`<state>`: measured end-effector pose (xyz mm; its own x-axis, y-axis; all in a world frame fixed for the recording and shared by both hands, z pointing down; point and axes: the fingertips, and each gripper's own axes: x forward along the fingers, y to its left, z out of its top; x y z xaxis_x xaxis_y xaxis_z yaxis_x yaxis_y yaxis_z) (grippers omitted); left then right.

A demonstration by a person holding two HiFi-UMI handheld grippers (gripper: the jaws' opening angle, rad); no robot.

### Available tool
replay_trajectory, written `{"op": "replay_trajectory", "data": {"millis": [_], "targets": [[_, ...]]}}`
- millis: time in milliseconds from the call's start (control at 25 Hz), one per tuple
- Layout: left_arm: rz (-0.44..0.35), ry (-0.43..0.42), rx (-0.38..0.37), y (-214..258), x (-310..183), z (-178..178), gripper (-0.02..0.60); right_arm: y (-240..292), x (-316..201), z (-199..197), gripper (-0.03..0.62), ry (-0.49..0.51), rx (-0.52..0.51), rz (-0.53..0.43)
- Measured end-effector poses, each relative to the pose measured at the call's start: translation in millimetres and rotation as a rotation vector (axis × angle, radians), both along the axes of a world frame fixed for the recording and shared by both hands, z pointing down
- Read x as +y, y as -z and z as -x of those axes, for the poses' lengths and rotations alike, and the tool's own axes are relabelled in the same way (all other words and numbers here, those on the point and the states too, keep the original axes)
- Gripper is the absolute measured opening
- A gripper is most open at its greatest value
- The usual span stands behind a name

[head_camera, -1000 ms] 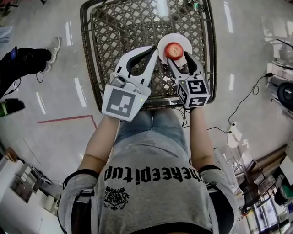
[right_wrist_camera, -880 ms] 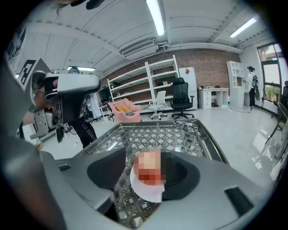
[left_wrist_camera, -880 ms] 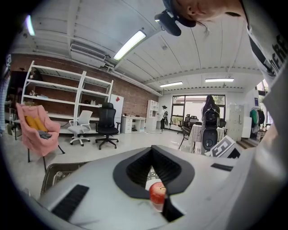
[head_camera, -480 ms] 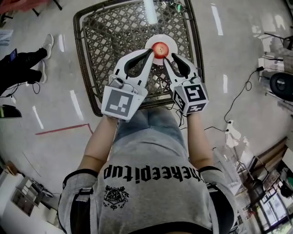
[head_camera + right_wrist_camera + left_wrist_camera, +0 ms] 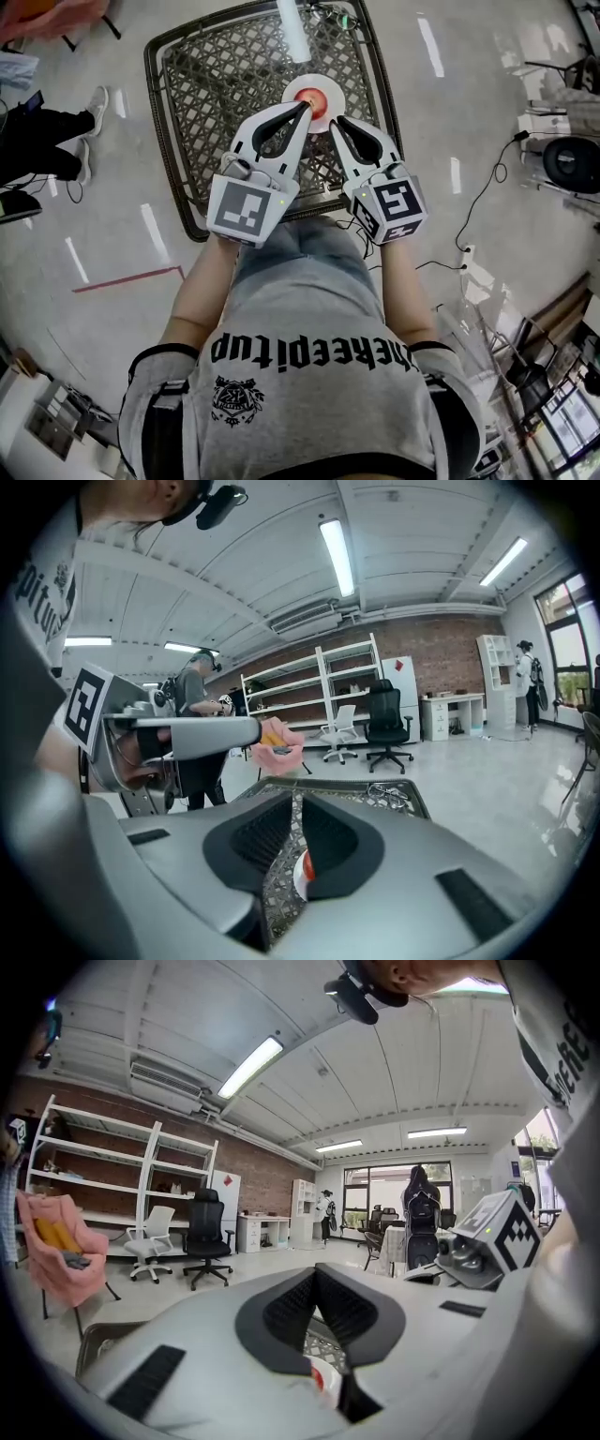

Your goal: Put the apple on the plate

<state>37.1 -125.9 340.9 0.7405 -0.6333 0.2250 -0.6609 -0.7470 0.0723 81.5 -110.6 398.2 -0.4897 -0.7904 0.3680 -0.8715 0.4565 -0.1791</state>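
**A:** Entry one, the apple?

**B:** Apple (image 5: pixel 316 97): red, resting on the white plate (image 5: pixel 291 92), on the wicker table (image 5: pixel 225 84). Neither tool touches it.

**A:** Left gripper?

**B:** Left gripper (image 5: pixel 304 106): forearm stretched forward, marker cube upward. Jaws tip to tip and empty, pointing at the plate's near rim.

**A:** Right gripper?

**B:** Right gripper (image 5: pixel 334 121): beside the left, angled inward. Jaws have just been closing, tips now together with nothing between, clear of the apple.

The apple (image 5: pixel 314 97) lies on the plate (image 5: pixel 292 91), which stands on the table (image 5: pixel 216 84) before the person (image 5: pixel 309 356).
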Motion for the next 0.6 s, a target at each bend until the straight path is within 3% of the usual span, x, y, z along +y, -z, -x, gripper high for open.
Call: {"op": "replay_trajectory", "data": {"millis": [160,360,600], "targets": [[-0.014,-0.002,-0.005,7.0,5.3,-4.5,0.03,19.0,6.8,-2.0,0.031,0.01,-0.022,-0.036],[-0.094,-0.014,0.003,18.1,11.2,-9.7,0.03,38.1,16.3,-4.9,0.005,0.015,-0.049,-0.082],[-0.078,0.002,-0.004,26.8,27.6,-15.1,0.031,56.3,32.4,-9.1,0.005,0.022,-0.057,-0.117]]}}
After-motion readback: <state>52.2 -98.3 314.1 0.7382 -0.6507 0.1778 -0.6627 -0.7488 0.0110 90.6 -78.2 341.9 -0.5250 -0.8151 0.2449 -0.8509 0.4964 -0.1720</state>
